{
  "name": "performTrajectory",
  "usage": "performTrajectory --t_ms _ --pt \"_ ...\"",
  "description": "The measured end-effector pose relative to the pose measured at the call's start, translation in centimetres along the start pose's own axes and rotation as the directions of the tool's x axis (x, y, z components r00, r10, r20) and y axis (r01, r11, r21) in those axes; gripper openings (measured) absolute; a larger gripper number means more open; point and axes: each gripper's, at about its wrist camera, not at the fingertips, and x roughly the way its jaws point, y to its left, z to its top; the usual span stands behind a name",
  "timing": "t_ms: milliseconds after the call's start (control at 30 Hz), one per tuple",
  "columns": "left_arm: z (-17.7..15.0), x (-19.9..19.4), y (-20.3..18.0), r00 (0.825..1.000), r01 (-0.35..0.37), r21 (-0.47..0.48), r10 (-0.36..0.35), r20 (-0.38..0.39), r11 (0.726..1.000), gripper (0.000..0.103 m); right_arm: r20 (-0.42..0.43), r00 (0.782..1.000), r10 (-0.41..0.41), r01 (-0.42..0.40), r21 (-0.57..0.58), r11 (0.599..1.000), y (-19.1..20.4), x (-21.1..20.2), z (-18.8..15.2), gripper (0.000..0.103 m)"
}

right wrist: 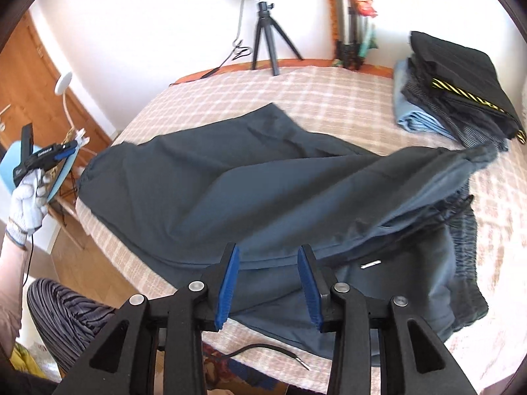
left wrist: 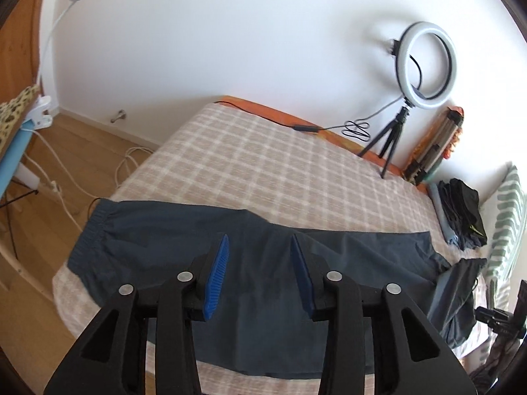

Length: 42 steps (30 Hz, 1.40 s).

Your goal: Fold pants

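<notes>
Dark navy pants (left wrist: 197, 240) lie across the checked bed cover (left wrist: 250, 171), elastic cuff end at the left, waistband bunched at the right. In the right wrist view the pants (right wrist: 230, 181) lie folded lengthwise, one leg over the other, with the waistband (right wrist: 461, 227) rumpled at the right. My left gripper (left wrist: 258, 243) is open and empty, hovering above the middle of the pants. My right gripper (right wrist: 268, 253) is open and empty, just over the near edge of the pants. The left gripper also shows in the right wrist view (right wrist: 46, 158), held in a gloved hand off the bed's left side.
A stack of folded clothes (right wrist: 454, 98) sits at the bed's far right. A ring light on a tripod (left wrist: 425, 65) stands at the far edge by the wall, its cable (left wrist: 296, 126) trailing over the bed. Wooden floor (left wrist: 75, 151) with cords lies left of the bed.
</notes>
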Motion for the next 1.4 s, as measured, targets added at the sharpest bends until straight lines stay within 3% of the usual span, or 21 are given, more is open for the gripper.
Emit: performTrajectory --t_ms 100,167,200,467,533,633,867,967,1100,1200,1267,1400 --pt "-0.5 1.9 -4.8 0.996 0.082 0.069 -0.079 -0.052 0.994 0.041 0.027 0.999 -0.044 0.042 0.060 0.997 -2.5 -1.4 0.3 0.041" --pt "-1.1 3.0 -8.1 0.988 0.131 0.118 -0.121 -0.091 0.984 0.041 0.052 0.995 -0.083 0.078 0.104 0.992 -4.1 -2.2 0.7 0.066" --pt "-1.4 3.6 -9.7 0.984 0.154 0.139 -0.139 -0.110 0.978 0.041 0.070 0.992 -0.105 0.096 0.126 0.987 -4.8 -2.7 0.8 0.071" --pt "-5.8 6.7 -20.6 0.927 0.337 0.270 -0.268 -0.262 0.902 0.045 0.100 0.984 -0.149 0.115 0.288 0.951 -11.2 -3.2 3.4 0.071" --pt "-7.4 7.4 -22.9 0.906 0.382 0.303 -0.290 -0.307 0.873 0.049 0.100 0.978 -0.181 0.142 0.313 0.939 -12.7 -2.8 4.2 0.071" --pt "-10.2 8.5 -26.3 0.895 0.402 0.392 -0.265 -0.358 0.827 0.051 0.084 0.979 -0.185 0.142 0.368 0.919 -15.0 -1.7 5.6 0.071" --pt "-16.4 8.9 -32.4 0.819 0.538 0.480 -0.294 -0.493 0.693 0.051 0.041 0.981 -0.188 0.141 0.511 0.848 -20.2 0.7 6.9 0.071" --pt "-18.1 9.4 -34.1 0.801 0.562 0.507 -0.279 -0.529 0.653 0.051 0.019 0.981 -0.192 0.151 0.544 0.826 -21.7 1.6 7.3 0.071" --pt "-19.5 10.2 -35.4 0.829 0.527 0.588 -0.217 -0.516 0.614 0.052 0.011 0.987 -0.162 0.125 0.582 0.804 -22.9 2.5 7.3 0.069" --pt "-20.0 10.8 -35.8 0.846 0.503 0.623 -0.191 -0.499 0.599 0.052 -0.001 0.990 -0.142 0.116 0.591 0.799 -23.3 3.1 7.3 0.057" --pt "-20.2 11.2 -35.9 0.851 0.493 0.634 -0.178 -0.494 0.597 0.052 -0.003 0.993 -0.118 0.097 0.596 0.797 -23.4 3.4 7.1 0.037" --pt "-20.3 11.6 -36.0 0.867 0.471 0.658 -0.168 -0.470 0.588 0.052 0.026 0.997 -0.073 0.042 0.619 0.784 -23.3 2.8 6.3 0.023"
